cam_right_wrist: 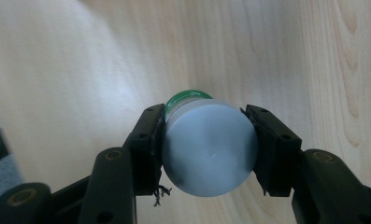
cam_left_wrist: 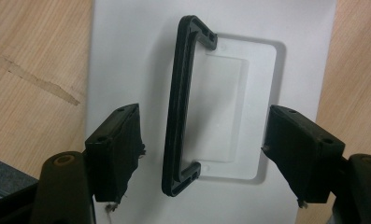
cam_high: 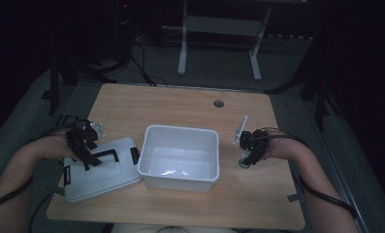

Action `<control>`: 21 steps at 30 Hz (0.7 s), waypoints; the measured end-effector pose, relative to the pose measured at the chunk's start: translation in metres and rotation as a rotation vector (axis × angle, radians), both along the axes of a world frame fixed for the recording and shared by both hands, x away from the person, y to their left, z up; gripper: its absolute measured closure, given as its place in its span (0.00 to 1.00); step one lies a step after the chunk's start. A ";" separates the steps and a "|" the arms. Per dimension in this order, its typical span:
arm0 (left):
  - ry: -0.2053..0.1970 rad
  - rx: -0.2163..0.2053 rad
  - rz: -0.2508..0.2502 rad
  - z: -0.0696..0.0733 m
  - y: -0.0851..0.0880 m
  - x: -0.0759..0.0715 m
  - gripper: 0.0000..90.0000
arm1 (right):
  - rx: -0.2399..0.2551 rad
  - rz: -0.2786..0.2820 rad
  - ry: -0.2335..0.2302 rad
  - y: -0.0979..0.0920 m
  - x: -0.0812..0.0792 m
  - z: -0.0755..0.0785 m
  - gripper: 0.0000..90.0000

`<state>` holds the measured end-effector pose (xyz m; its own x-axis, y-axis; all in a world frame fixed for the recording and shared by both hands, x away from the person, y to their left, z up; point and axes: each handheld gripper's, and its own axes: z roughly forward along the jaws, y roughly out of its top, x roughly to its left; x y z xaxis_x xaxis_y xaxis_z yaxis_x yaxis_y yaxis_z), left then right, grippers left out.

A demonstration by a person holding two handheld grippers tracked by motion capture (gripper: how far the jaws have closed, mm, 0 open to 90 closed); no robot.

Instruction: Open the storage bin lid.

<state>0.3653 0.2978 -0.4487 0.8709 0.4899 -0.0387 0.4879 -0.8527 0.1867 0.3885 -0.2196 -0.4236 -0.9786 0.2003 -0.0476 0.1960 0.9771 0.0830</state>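
Note:
A white open bin (cam_high: pixel 180 156) stands mid-table. Its grey-white lid (cam_high: pixel 99 170) lies flat at the left, with a black handle (cam_left_wrist: pixel 181 105) and black side clips. My left gripper (cam_high: pixel 86 148) hovers over the lid, open, the handle lying between its jaws untouched (cam_left_wrist: pixel 202 154). At the right of the bin my right gripper (cam_high: pixel 248 154) is shut on a small white bottle with a green cap (cam_right_wrist: pixel 206 144), held just above the wooden table; the bottle's round base faces the right gripper view's camera.
The wooden table (cam_high: pixel 190 104) has a round cable hole (cam_high: pixel 218 103) at the back. Cables and a white desk frame (cam_high: pixel 219 29) stand on the floor beyond the far edge. The room is dim.

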 end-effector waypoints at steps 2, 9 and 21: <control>-0.004 -0.003 0.002 0.001 0.000 0.000 0.31 | -0.001 0.016 0.005 0.003 -0.007 0.008 0.55; -0.003 0.004 0.001 0.003 0.000 -0.001 0.31 | 0.006 0.049 0.010 0.010 -0.025 0.029 0.55; -0.009 0.006 0.005 0.006 0.002 -0.004 0.31 | 0.023 0.121 -0.018 0.031 -0.054 0.068 0.55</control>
